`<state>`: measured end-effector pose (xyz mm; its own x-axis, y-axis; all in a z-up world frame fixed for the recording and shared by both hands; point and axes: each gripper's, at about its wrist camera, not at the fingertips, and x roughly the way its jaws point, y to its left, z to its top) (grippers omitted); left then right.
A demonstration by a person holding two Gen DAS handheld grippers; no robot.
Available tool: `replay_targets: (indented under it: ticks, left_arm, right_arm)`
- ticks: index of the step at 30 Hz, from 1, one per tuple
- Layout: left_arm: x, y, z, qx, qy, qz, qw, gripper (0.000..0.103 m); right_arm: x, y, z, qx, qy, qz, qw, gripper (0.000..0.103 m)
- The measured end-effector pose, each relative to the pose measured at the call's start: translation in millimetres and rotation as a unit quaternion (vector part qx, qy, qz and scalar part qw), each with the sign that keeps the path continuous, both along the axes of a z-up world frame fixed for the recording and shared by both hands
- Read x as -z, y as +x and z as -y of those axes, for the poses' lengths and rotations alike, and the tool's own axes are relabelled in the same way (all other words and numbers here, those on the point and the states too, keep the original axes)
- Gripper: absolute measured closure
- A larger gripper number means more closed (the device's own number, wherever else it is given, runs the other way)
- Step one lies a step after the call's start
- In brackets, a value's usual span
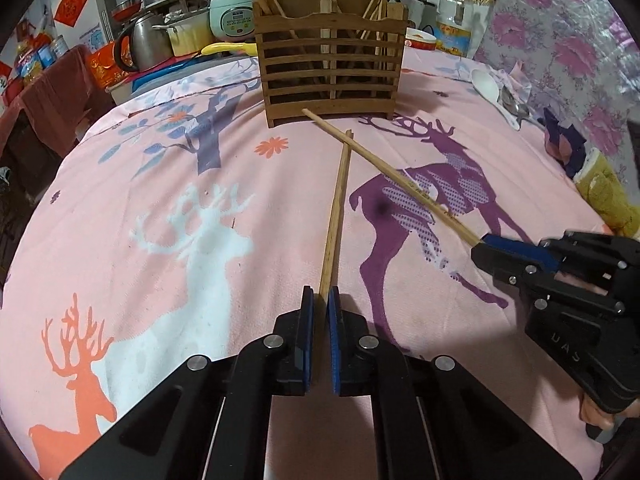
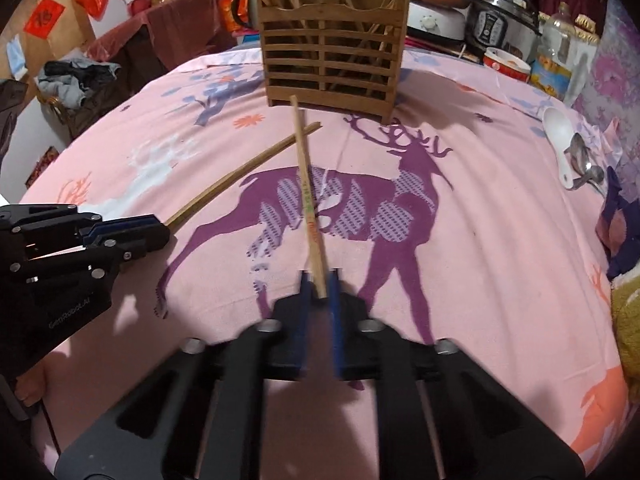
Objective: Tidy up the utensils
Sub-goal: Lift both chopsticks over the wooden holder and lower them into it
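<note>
My left gripper is shut on a wooden chopstick that points toward the slatted wooden utensil holder. My right gripper is shut on a second chopstick with printed text; its tip nearly reaches the holder's base. The two chopsticks cross near their far ends just in front of the holder. The holder has several chopsticks standing in it. Each gripper shows in the other view: the right one and the left one.
The table has a pink deer-print cloth. A white spoon and metal spoons lie at the far right. A bowl, oil bottle, kettle and rice cookers stand behind the holder.
</note>
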<state>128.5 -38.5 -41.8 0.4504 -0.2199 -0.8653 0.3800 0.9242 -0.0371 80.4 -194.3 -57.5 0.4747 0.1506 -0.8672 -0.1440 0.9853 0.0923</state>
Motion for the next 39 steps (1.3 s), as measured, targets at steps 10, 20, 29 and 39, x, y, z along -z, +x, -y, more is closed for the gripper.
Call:
replay_targets:
  ticks: [10,20,29,39]
  left_arm:
    - [-40.9,-10.8,-9.1,-0.020,-0.027,0.081,0.9962,0.098]
    - [-53.8,-16.7,-5.9,-0.006,-0.018,0.081,0.9965,0.078]
    - [2.0,-14.1,-3.4,0.019,0.013,0.000,0.9997,0.075]
    - [-44.6,-29.4,-7.2,0.017,-0.022,0.063,0.9976,0.098]
  right_arm:
    - [-28.1,-10.4,9.9,0.021,0.010,0.059,0.998,0.096]
    - [-77.1,-31.8,17.0,0.040,0.034,0.159,0.986,0.097]
    - [-71.1,-29.3,26.5,0.049,0.052,0.148,0.986,0.097]
    - [-72.3,-31.5,32.1,0.057,0.066,0.150,0.985,0.097]
